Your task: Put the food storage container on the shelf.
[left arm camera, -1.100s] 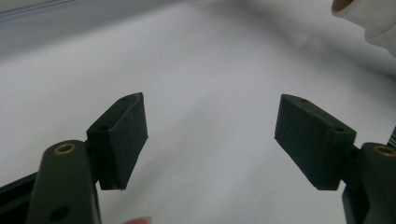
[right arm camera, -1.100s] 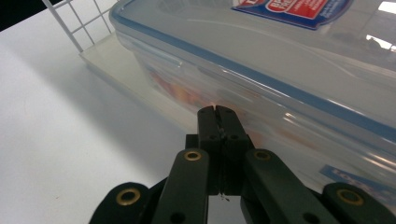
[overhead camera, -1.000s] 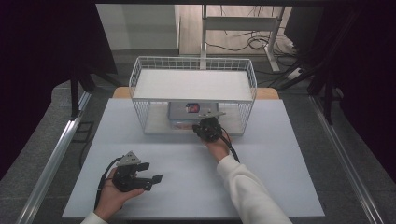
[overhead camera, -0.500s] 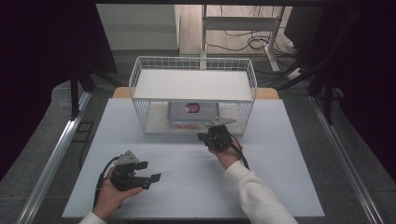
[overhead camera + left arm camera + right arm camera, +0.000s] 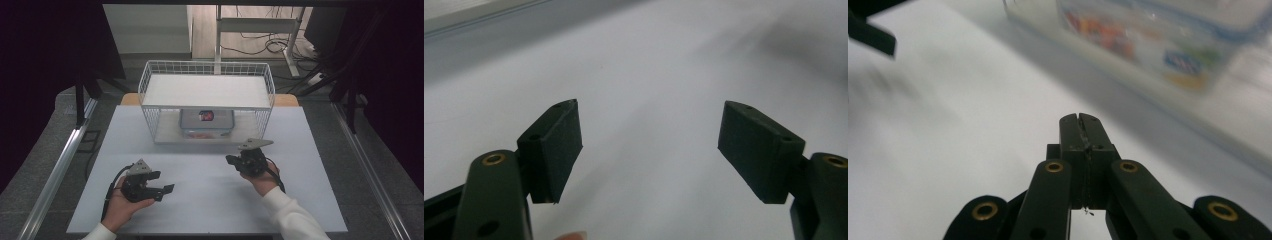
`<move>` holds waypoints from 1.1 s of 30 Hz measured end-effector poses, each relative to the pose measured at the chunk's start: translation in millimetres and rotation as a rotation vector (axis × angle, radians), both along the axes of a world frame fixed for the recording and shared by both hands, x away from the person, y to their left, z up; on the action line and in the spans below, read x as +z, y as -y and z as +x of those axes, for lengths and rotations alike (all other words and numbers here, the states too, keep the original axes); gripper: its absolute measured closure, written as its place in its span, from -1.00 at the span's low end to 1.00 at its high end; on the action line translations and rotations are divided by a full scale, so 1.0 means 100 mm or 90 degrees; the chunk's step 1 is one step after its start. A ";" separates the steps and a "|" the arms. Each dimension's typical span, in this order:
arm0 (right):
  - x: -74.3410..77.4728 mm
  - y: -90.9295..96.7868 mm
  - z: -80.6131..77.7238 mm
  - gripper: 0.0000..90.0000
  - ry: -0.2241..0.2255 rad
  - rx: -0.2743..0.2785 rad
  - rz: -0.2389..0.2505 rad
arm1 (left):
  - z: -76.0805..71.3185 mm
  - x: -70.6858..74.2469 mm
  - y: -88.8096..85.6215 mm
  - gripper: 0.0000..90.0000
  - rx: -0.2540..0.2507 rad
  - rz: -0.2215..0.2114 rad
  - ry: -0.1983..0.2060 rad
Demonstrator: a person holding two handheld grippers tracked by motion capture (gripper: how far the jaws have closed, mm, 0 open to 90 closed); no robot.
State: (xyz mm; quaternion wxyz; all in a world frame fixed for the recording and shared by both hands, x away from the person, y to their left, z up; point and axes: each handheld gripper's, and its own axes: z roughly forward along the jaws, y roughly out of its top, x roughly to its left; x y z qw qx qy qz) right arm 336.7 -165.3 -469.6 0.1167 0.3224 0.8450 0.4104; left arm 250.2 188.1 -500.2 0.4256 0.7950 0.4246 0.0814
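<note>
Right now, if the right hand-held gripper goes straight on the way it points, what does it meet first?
Probably the clear plastic container on the wire basket's lower level. The right hand-held gripper, jaws shut, points roughly toward it across bare table; depth is unclear.

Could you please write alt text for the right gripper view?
The right gripper, its black jaws shut on nothing, points across a white table toward a blurred clear plastic box with colourful contents.

Black claws (image 5: pixel 651 150) (brass rivets) — white sleeve (image 5: pixel 292 217), black cable (image 5: pixel 111 192).
</note>
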 end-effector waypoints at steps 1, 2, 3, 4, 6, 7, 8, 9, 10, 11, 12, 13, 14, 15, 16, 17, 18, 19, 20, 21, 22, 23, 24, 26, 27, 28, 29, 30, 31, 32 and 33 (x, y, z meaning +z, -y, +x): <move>-0.02 0.07 -0.04 0.97 -0.004 -0.002 -0.007 | 0.00 0.00 0.00 -0.43 0.000 0.000 0.002; -0.04 0.14 -0.08 0.97 -0.004 -0.008 -0.012 | -0.01 0.01 0.00 -0.43 0.000 0.001 0.002; -0.05 0.21 -0.13 0.97 -0.012 -0.015 -0.013 | -0.01 0.00 0.00 -0.43 0.001 0.002 0.002; -0.08 0.29 -0.18 0.97 -0.019 -0.020 -0.016 | -0.01 0.00 0.00 -0.43 0.003 0.003 0.002; -0.12 0.43 -0.30 0.97 -0.029 -0.026 -0.027 | -0.01 0.00 0.01 -0.43 0.004 0.006 0.002; -0.15 0.55 -0.41 0.97 -0.030 -0.034 -0.042 | -0.01 0.00 0.02 -0.43 0.003 0.009 0.001; -0.15 0.55 -0.41 0.97 -0.030 -0.034 -0.042 | -0.01 -0.01 0.02 -0.43 0.003 0.012 0.001; -0.16 0.61 -0.46 0.97 -0.036 -0.041 -0.040 | -0.01 -0.01 0.03 -0.43 0.004 0.014 0.001; -0.17 0.67 -0.50 0.97 -0.039 -0.046 -0.036 | -0.01 -0.01 0.04 -0.44 0.004 0.015 0.001; -0.16 0.72 -0.54 0.97 -0.044 -0.050 -0.034 | -0.01 -0.01 0.05 -0.43 0.004 0.017 0.002; -0.16 0.76 -0.58 0.97 -0.045 -0.054 -0.033 | -0.01 -0.02 0.05 -0.44 0.005 0.018 0.001; -0.16 0.80 -0.61 0.97 -0.046 -0.058 -0.033 | -0.01 -0.02 0.05 -0.44 0.006 0.019 0.001; -0.16 0.84 -0.63 0.96 -0.045 -0.060 -0.033 | -0.01 -0.02 0.05 -0.44 0.007 0.020 0.002; -0.16 0.87 -0.64 0.91 -0.043 -0.061 -0.033 | -0.01 -0.02 0.05 -0.44 0.009 0.020 0.002; -0.16 0.89 -0.64 0.83 -0.041 -0.062 -0.032 | -0.01 -0.02 0.05 -0.44 0.009 0.022 0.002; -0.16 0.90 -0.64 0.70 -0.037 -0.063 -0.032 | -0.01 -0.02 0.05 -0.44 0.009 0.022 0.002; -0.16 0.90 -0.63 0.54 -0.032 -0.062 -0.028 | -0.01 -0.02 0.05 -0.44 0.010 0.024 0.003; -0.16 0.89 -0.63 0.33 -0.028 -0.062 -0.028 | -0.01 -0.02 0.05 -0.44 0.008 0.026 0.004; -0.16 0.88 -0.62 0.07 -0.015 -0.069 -0.027 | -0.01 -0.02 0.05 -0.44 0.008 0.028 0.005; -0.15 0.86 -0.61 -0.10 -0.008 -0.080 -0.029 | -0.01 -0.02 0.05 -0.44 0.009 0.028 0.005; -0.15 0.85 -0.61 -0.19 -0.003 -0.084 -0.026 | -0.01 -0.02 0.05 -0.44 0.010 0.029 0.005; -0.14 0.85 -0.61 -0.26 0.000 -0.086 -0.024 | -0.01 -0.02 0.04 -0.45 0.010 0.030 0.006; -0.14 0.85 -0.61 -0.32 0.001 -0.089 -0.023 | -0.01 -0.03 0.04 -0.45 0.010 0.030 0.006; -0.14 0.86 -0.61 -0.38 0.002 -0.089 -0.022 | -0.01 -0.03 0.04 -0.45 0.012 0.031 0.006; -0.14 0.87 -0.60 -0.39 0.001 -0.090 -0.022 | -0.02 -0.02 0.04 -0.45 0.012 0.032 0.007; -0.13 0.88 -0.60 -0.40 0.000 -0.092 -0.022 | -0.02 -0.02 0.04 -0.46 0.012 0.032 0.007; -0.13 0.89 -0.60 -0.41 -0.001 -0.092 -0.021 | -0.02 -0.02 0.03 -0.46 0.011 0.033 0.008; -0.13 0.90 -0.60 -0.41 -0.003 -0.092 -0.021 | -0.02 -0.02 0.03 -0.46 0.010 0.033 0.008; -0.12 0.90 -0.59 -0.42 -0.002 -0.092 -0.020 | -0.02 -0.02 0.04 -0.46 0.012 0.033 0.008; -0.12 0.90 -0.59 -0.42 -0.002 -0.091 -0.018 | -0.02 -0.02 0.03 -0.46 0.012 0.034 0.008; -0.12 0.90 -0.60 -0.42 -0.003 -0.089 -0.017 | -0.01 -0.03 0.03 -0.46 0.012 0.035 0.008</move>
